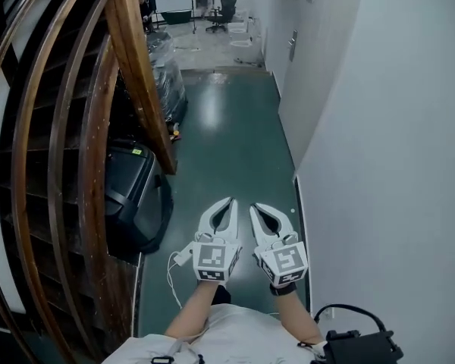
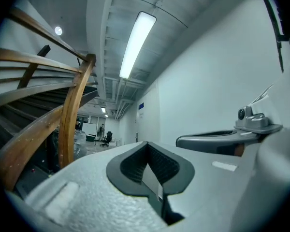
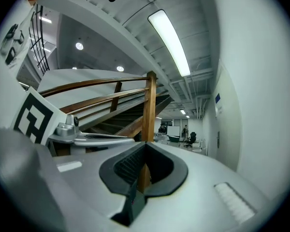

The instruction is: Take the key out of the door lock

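Observation:
I am in a narrow corridor with a green floor. Both grippers are held level, side by side, in front of the person. The left gripper is shut with nothing between its jaws; its black pads meet. The right gripper is shut and empty too, close beside the left. A grey door with a lever handle stands far ahead in the right wall. The lock and key are too small to make out.
A curved wooden stair railing and its post run along the left. Below it sit a black case and plastic-wrapped goods. The white wall is close on the right. An office chair stands at the far end.

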{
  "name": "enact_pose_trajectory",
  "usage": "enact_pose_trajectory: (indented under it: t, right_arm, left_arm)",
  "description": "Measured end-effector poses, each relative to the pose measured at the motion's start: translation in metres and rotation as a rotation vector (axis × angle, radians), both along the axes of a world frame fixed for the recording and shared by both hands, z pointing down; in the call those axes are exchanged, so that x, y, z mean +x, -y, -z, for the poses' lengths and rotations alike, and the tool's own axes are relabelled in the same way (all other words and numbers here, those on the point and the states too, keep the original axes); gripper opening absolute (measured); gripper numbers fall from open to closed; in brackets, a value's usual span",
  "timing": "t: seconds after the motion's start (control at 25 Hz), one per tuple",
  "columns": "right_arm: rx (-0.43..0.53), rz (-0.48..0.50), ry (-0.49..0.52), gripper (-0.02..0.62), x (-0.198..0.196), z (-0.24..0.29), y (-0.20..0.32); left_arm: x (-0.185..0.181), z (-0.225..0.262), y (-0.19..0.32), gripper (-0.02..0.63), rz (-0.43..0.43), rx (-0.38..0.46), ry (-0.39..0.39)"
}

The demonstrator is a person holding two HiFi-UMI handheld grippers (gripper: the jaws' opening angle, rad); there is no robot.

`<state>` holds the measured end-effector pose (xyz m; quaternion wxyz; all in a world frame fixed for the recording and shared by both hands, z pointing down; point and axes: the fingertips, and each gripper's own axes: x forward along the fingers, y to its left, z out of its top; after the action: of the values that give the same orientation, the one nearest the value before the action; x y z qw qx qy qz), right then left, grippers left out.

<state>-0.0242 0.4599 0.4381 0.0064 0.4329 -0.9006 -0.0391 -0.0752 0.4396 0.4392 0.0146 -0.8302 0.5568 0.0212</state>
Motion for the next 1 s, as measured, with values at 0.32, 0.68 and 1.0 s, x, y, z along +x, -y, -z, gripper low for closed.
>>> enact_pose_trajectory:
  t: [0.32,0.68,1.0]
  right_arm:
    - [0.035,-0.115,-0.103,0.004,-0.046,0.022,0.157]
    - [-0.01,-0.079,-0.005,0.005,-0.055,0.011,0.292]
    - [0.061,-0.024,0.019,0.005,-0.019,0.039,0.481]
  left_arm:
    - [-0.09,0.058,0.145,0.0,0.054,0.113,0.026]
    - [-0.089,0.017,0.273,0.0,0.042,0.016,0.029]
    - [-0.047,0.062,0.458,0.0,0.026,0.109,0.062]
